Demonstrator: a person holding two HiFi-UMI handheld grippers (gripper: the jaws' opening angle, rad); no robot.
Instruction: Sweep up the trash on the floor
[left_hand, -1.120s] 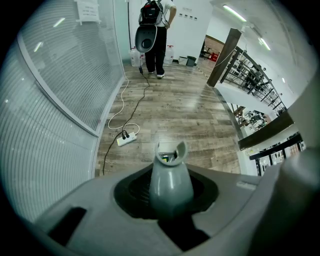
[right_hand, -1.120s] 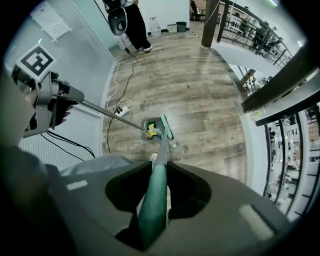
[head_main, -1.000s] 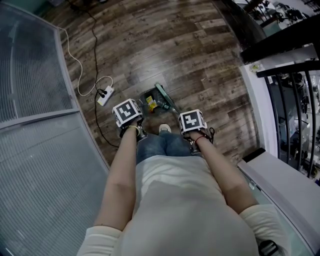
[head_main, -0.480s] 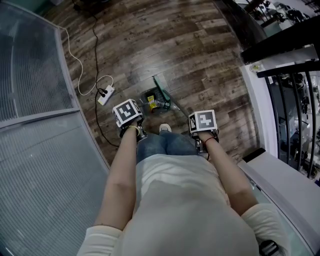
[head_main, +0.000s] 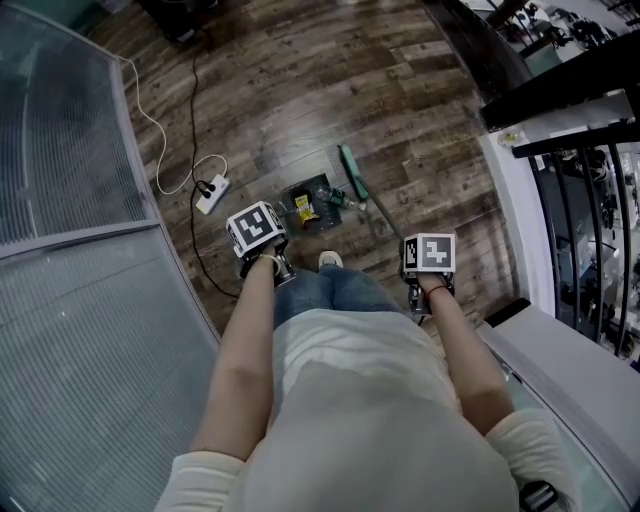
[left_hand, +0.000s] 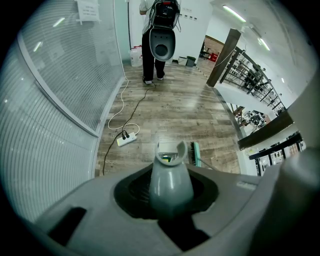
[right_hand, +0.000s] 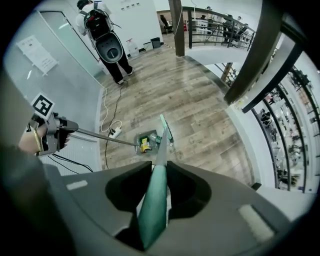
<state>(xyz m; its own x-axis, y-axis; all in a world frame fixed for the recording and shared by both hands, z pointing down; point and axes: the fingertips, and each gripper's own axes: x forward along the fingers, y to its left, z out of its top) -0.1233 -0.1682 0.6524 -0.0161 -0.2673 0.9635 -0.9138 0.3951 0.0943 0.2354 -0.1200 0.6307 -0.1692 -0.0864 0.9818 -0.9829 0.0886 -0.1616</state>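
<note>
The left claw (left_hand: 170, 192) is clamped tight round the grey dustpan handle (left_hand: 170, 172), and the right claw (right_hand: 159, 195) pinches the green broom handle (right_hand: 154, 207). The dustpan (head_main: 318, 187) sits on the wooden floor (head_main: 300, 90) just ahead of the person's shoe (head_main: 329, 258), with yellow trash (head_main: 303, 208) inside it. The broom head (head_main: 352, 172) rests just beside the pan, on the side away from the glass wall (head_main: 60, 150). A power strip (head_main: 210, 194) lies near that wall.

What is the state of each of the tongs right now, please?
Left tongs: closed on the grey dustpan handle.
Right tongs: closed on the green broom handle.
</note>
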